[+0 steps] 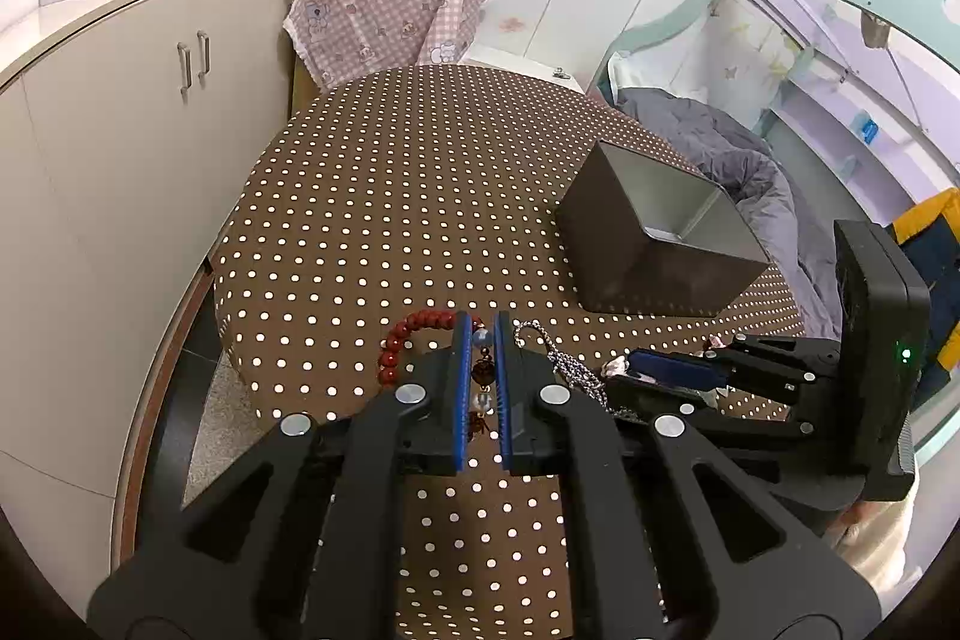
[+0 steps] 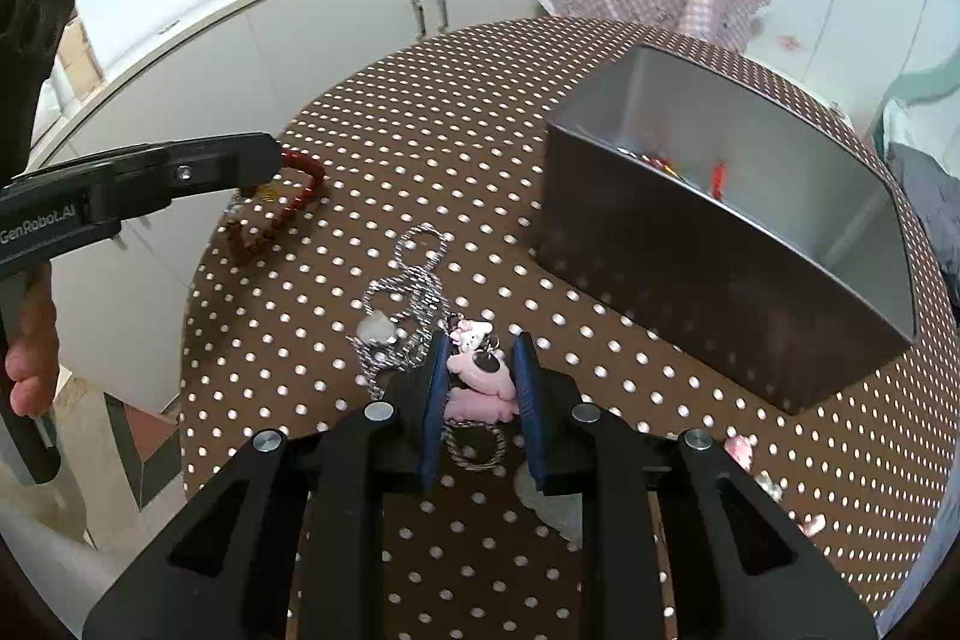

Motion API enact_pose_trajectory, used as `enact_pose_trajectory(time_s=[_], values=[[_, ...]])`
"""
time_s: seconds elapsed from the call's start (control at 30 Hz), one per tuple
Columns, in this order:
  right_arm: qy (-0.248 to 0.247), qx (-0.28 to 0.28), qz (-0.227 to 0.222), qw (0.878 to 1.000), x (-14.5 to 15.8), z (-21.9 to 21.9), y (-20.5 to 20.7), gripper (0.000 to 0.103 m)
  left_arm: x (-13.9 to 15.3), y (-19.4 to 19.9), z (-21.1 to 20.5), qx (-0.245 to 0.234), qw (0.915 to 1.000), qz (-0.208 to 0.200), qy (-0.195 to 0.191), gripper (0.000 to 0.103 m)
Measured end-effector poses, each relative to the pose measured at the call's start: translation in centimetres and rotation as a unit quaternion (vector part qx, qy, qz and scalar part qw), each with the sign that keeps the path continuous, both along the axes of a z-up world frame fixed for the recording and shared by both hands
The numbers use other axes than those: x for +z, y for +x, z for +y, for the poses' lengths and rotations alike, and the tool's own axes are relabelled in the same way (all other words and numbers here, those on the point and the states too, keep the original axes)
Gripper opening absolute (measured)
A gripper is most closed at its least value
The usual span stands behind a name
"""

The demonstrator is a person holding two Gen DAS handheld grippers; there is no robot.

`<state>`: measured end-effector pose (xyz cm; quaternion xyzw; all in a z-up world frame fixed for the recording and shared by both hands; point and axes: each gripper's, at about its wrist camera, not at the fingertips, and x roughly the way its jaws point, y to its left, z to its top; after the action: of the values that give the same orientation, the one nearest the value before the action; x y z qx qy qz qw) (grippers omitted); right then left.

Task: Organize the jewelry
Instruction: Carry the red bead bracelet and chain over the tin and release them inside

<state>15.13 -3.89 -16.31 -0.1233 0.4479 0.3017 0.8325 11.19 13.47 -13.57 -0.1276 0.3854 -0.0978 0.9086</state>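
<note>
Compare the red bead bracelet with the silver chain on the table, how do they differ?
The red bead bracelet is a loop of round dark-red beads; the silver chain is fine twisted metal links. The bracelet is clamped in the left gripper; the chain lies loose in coils, ungripped. Both rest on the dotted tablecloth, outside the metal box.

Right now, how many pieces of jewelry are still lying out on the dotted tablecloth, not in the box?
3 clearly: the red bead bracelet in the left gripper, the silver chain mid-table, and the pink charm between the right gripper fingers. Small pink bits at the right edge may be more.
</note>
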Motion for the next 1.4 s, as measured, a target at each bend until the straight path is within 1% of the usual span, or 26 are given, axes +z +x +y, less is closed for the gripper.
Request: enact_pose_trajectory(time_s=[0.17,0.2,0.27,0.47,0.77,0.87,1.07,1.27,1.4], values=[[0.009,-0.016,0.002,1.000,0.2,-0.9,-0.2,0.019,0.0,0.2,-0.4,-0.002,1.0000,0.002,0.001,0.007],[0.010,-0.021,0.001,1.000,0.4,-1.0,-0.1,0.008,0.0,0.3,-0.5,-0.003,1.0000,0.002,0.002,0.007],[0.022,-0.027,0.001,0.999,0.9,-1.6,0.1,0.008,0.2,0.4,-0.8,-0.004,1.0000,0.000,0.003,0.007],[0.034,-0.044,-0.031,0.998,3.2,-3.2,0.0,0.008,1.3,0.9,-2.0,-0.020,0.9997,-0.015,0.009,0.007],[0.045,-0.069,-0.054,0.995,4.9,-5.5,-0.3,0.008,2.7,1.5,-4.1,-0.045,0.9985,-0.030,0.011,0.007],[0.050,-0.076,-0.073,0.993,6.0,-6.3,-0.1,0.008,3.7,2.0,-5.0,-0.059,0.9972,-0.044,0.007,0.007],[0.063,-0.085,-0.112,0.988,8.6,-7.5,0.3,0.008,5.9,2.7,-6.9,-0.079,0.9939,-0.076,0.010,0.007],[0.076,-0.086,-0.146,0.983,10.9,-8.2,0.6,0.008,9.0,3.0,-8.3,-0.094,0.9877,-0.123,0.020,0.007],[0.083,-0.088,-0.163,0.979,12.0,-8.8,1.1,0.008,9.8,3.7,-8.8,-0.097,0.9857,-0.136,0.022,0.007]])
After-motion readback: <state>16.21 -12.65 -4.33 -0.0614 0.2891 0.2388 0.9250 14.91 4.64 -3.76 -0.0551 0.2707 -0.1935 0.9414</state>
